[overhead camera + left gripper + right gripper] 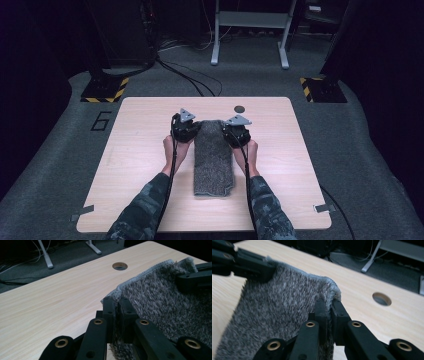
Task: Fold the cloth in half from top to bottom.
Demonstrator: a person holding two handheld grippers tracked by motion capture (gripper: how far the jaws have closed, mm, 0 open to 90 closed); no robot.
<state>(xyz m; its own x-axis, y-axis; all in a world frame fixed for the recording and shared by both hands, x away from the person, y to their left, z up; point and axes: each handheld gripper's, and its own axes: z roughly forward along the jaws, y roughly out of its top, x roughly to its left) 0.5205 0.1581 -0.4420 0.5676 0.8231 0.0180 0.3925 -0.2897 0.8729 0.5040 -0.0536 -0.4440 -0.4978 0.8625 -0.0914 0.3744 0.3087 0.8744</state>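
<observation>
A grey fuzzy towel (214,157) lies folded lengthwise down the middle of the wooden table (140,145), its far end lifted off the surface. My left gripper (194,125) is shut on the towel's far left corner (115,293), with the pile pinched between the black jaws. My right gripper (229,129) is shut on the far right corner (333,291). In the left gripper view the right gripper (195,277) holds the opposite corner, and in the right gripper view the left gripper (249,263) does likewise. The towel (277,312) hangs stretched between both.
A round cable hole (240,108) sits in the table beyond the towel. Bare wood lies on both sides. A white desk frame (250,30) and cables stand on the grey carpet behind the table, with hazard-striped bases (105,89) at the back corners.
</observation>
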